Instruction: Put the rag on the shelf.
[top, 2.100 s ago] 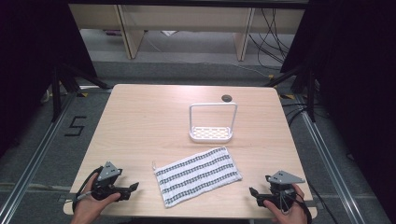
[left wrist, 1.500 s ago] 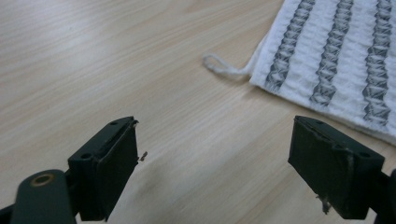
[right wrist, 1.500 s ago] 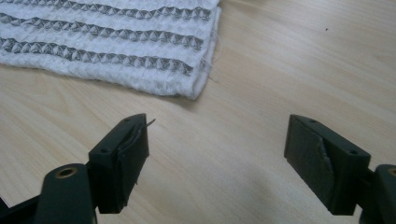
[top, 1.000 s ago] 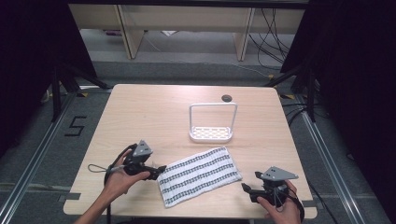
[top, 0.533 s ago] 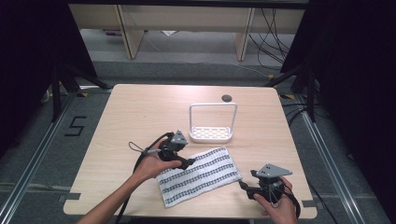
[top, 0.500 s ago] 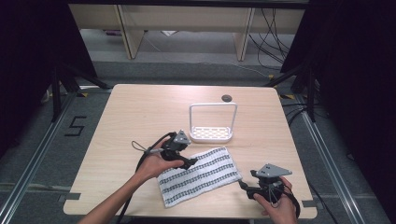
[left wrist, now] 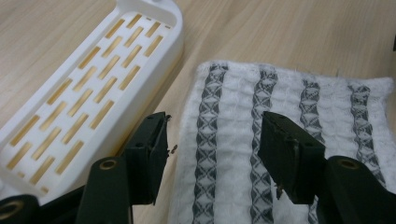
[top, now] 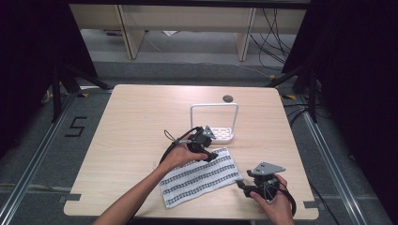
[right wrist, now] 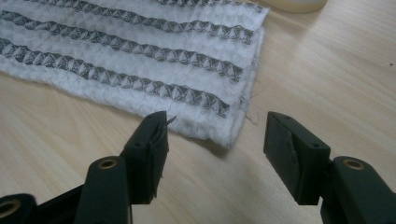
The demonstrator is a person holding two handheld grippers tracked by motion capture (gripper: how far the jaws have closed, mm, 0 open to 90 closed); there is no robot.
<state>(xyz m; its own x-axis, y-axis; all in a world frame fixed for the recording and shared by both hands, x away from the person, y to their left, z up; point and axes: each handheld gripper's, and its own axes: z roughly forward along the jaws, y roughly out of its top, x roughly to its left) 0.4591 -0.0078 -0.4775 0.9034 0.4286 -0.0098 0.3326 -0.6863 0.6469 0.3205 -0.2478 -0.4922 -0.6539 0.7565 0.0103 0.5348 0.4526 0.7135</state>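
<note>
Flat on the pale wooden table, long axis slanting from near-left to far-right – white waffle-weave towel with grey patterned stripes. Left gripper poised over its far corner, jaws spread wide across the hem, right beside the white slotted plastic rack. Right gripper low at the near right corner – jaws also spread, cloth just ahead and left of them, not yet between. Both close; left is nearer its corner.
</note>
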